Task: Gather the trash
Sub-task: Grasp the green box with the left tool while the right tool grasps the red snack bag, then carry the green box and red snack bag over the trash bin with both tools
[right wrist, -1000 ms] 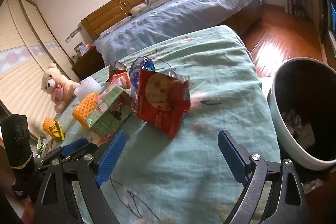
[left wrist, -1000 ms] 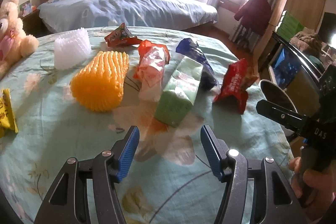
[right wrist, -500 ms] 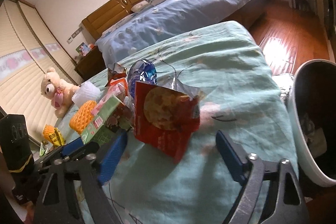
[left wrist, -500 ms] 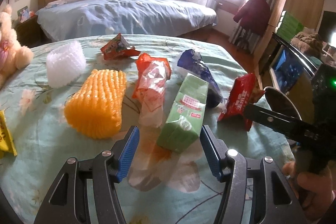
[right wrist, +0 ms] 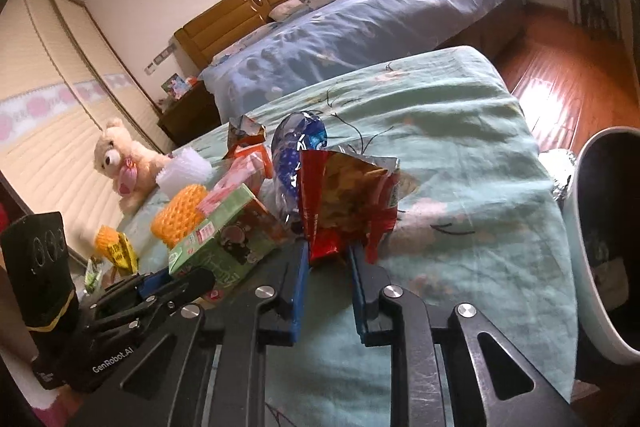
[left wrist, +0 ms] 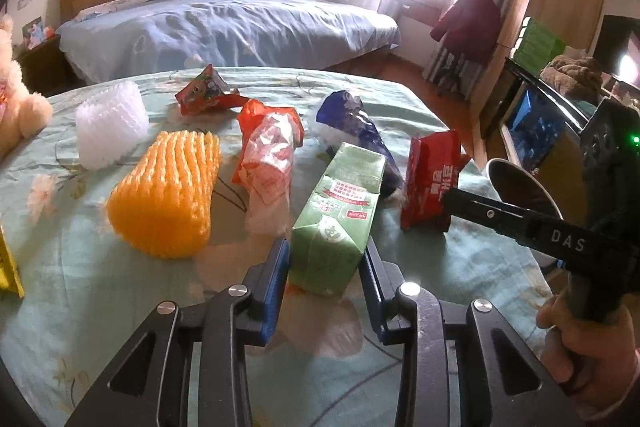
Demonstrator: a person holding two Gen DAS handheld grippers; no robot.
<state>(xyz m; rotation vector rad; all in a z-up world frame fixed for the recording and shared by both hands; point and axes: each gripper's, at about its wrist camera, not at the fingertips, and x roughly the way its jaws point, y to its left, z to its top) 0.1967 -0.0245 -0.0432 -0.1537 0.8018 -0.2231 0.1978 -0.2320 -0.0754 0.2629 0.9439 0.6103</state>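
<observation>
Both tools clamped: my left tool [left wrist: 325,269] on boxy green carton [left wrist: 338,215], right tool [right wrist: 328,259] on crinkled red wrapper [right wrist: 348,207]; floral cloth surface [right wrist: 460,155], bedroom.

Yellow packet [left wrist: 8,267] cut by left edge; bin [right wrist: 600,247] cut at right, contents blurry

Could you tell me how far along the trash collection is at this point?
Early on. The bin beside the table holds only a few scraps. In hand: the left gripper is closed on the green carton, the right gripper on the red snack bag, neither lifted. Left on the table: orange foam net, white foam net, blue wrapper, two red wrappers, yellow packet.
</observation>
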